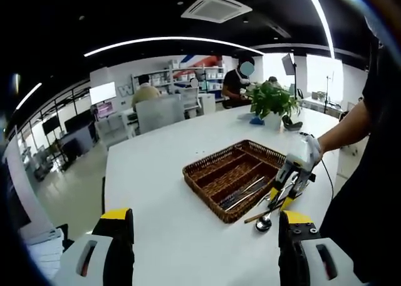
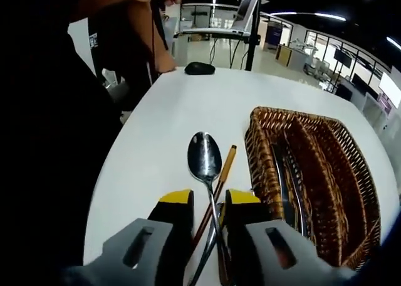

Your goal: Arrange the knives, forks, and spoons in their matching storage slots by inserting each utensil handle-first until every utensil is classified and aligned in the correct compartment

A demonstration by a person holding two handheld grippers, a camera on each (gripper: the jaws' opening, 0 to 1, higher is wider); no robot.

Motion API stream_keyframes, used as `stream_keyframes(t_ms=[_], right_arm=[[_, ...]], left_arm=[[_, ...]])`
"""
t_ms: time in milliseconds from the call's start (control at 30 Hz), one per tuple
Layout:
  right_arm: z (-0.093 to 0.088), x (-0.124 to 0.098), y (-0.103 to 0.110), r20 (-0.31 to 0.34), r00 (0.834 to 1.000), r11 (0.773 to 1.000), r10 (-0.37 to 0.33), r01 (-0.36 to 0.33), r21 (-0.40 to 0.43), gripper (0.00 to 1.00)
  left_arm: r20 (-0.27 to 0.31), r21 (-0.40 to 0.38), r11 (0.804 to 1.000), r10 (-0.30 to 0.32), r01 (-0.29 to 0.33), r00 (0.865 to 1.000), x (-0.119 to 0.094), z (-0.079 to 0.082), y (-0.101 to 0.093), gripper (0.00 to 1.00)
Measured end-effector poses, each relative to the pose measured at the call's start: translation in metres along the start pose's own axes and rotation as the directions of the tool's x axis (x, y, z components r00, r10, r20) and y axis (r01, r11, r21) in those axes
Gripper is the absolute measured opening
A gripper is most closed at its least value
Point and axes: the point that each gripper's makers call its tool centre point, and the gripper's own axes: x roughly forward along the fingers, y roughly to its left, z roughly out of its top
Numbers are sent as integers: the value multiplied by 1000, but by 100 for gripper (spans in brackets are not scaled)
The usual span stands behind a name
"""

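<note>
Between the right tool's [image 2: 208, 212] pads, clamped: spoon [image 2: 205, 157], bowl pointing away, tray [image 2: 260, 167] just right of it. Left tool [image 1: 203, 226] agape, well back.

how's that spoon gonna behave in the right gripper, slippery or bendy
Probably stiff: the spoon looks like polished metal with a thin handle. Its shiny surface suggests it may slip or pivot between the right gripper jaws, which close on the handle alone. The bowl end, sticking well forward, could droop.
</note>
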Motion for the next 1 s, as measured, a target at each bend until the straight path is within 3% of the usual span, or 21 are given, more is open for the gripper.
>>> stream_keyframes(t_ms=[667, 933, 1000], right_arm=[[-5, 14, 1, -54, 998, 998, 19, -22, -66, 5], [-8, 21, 9, -120, 992, 979, 48, -71, -189, 3], [-3, 21, 9, -113, 992, 981, 52, -72, -180, 3]], left_arm=[[-27, 19, 1000, -4, 4, 1000, 1, -2, 2, 100], [-22, 17, 1000, -4, 5, 1000, 2, -1, 2, 100], [-20, 18, 1000, -4, 4, 1000, 2, 0, 2, 100]])
